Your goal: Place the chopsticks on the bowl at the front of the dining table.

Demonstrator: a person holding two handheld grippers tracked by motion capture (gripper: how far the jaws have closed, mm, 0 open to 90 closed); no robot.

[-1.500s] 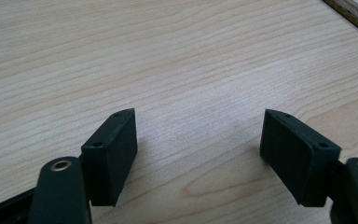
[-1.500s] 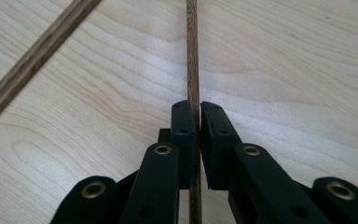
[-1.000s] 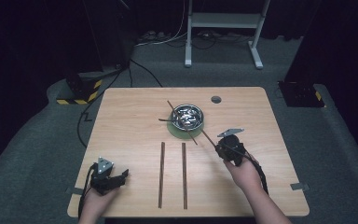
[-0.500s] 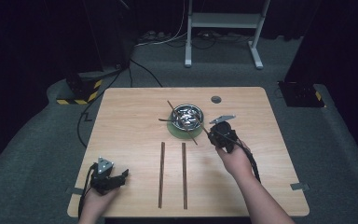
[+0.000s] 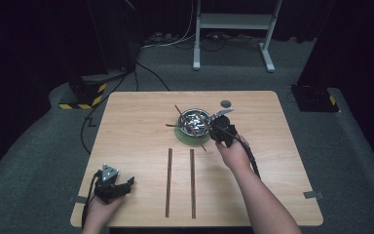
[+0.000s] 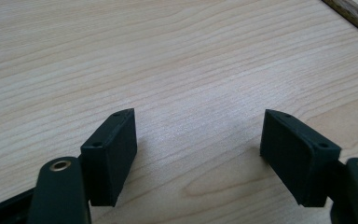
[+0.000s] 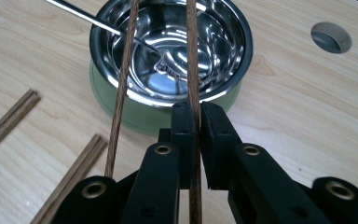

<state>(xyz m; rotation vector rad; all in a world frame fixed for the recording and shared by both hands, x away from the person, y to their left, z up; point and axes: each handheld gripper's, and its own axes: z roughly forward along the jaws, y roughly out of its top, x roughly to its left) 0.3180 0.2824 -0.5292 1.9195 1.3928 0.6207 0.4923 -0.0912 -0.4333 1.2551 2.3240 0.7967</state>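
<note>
Right gripper (image 7: 195, 116) is clamped on one brown chopstick (image 7: 193, 56), whose far end lies across the steel bowl (image 7: 100, 32) at table centre. Compared with a second ago, this gripper has travelled from beside the bowl up to its near rim, carrying the stick with it. A second chopstick (image 7: 121, 88) leans in the bowl alongside. Left gripper (image 6: 198, 140), jaws apart and empty, rests near the table's front corner, unmoved. Two further sticks (image 5: 169, 180) lie flat on the table (image 5: 126, 112). Judgement: the held stick is being lifted out, extraction only just begun.
</note>
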